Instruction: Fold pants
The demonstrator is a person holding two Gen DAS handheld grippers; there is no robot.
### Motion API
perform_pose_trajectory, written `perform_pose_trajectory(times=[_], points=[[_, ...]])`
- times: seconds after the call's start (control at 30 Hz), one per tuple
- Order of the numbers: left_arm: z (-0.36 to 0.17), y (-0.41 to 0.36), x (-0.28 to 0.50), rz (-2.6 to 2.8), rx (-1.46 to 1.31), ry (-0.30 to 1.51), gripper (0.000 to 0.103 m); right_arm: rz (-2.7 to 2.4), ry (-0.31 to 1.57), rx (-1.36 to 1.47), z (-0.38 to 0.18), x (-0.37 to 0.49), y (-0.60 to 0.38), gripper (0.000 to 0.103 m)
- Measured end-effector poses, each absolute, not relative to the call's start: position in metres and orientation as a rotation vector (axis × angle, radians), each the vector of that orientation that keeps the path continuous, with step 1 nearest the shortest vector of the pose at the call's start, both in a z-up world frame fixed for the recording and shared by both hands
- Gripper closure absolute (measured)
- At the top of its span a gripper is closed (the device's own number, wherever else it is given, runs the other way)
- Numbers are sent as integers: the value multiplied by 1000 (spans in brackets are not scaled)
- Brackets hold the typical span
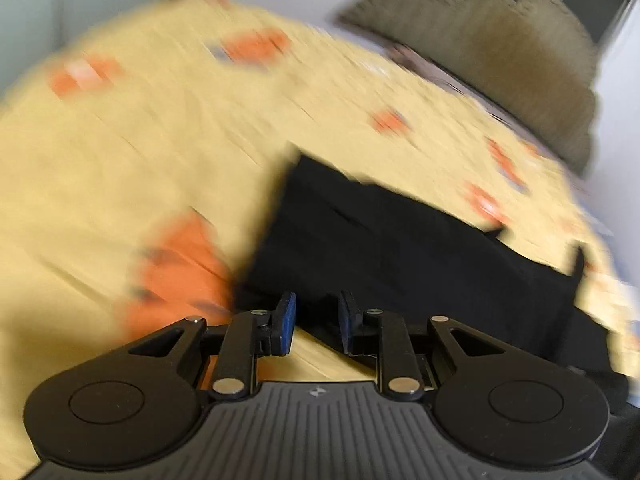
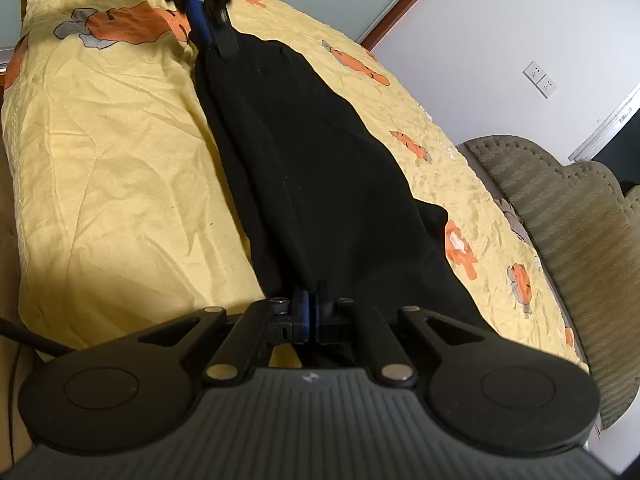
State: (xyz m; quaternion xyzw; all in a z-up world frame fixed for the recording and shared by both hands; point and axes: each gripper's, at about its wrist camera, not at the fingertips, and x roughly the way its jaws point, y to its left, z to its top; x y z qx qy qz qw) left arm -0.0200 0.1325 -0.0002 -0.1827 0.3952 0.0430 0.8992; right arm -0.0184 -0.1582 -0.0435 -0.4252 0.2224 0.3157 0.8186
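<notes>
Home bedroom: bed with yellow cartoon-print sheet (image 2: 112,152), olive padded headboard (image 2: 560,216), white walls with wall sockets (image 2: 540,79), wooden door trim (image 2: 404,12).

Black pants (image 2: 320,160) on a yellow, orange-figured bedsheet (image 2: 112,140).

A bed (image 2: 112,152) is covered by a wrinkled yellow sheet printed with orange cartoon figures. Black pants (image 2: 304,168) are laid lengthwise on it, from the far left towards the near middle. An olive ribbed headboard (image 2: 568,216) is seen at the bed's right end.
</notes>
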Motion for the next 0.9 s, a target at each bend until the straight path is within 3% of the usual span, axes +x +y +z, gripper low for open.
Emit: perform_pose_trajectory(times=[0.1, 0.33, 0.53, 0.67, 0.9], points=[[10, 132, -17, 168, -257, 772, 81, 670, 472, -916, -46, -18, -158, 98], [0, 134, -6, 105, -303, 810, 81, 666, 479, -921, -34, -25, -159, 96], [-16, 111, 4, 217, 18, 858, 81, 803, 373, -666, 16, -23, -135, 94], [-26, 107, -1, 248, 125, 872, 81, 898, 338, -640, 14, -11, -81, 94], [-22, 158, -17, 288, -141, 864, 80, 962, 430, -620, -17, 13, -9, 94]])
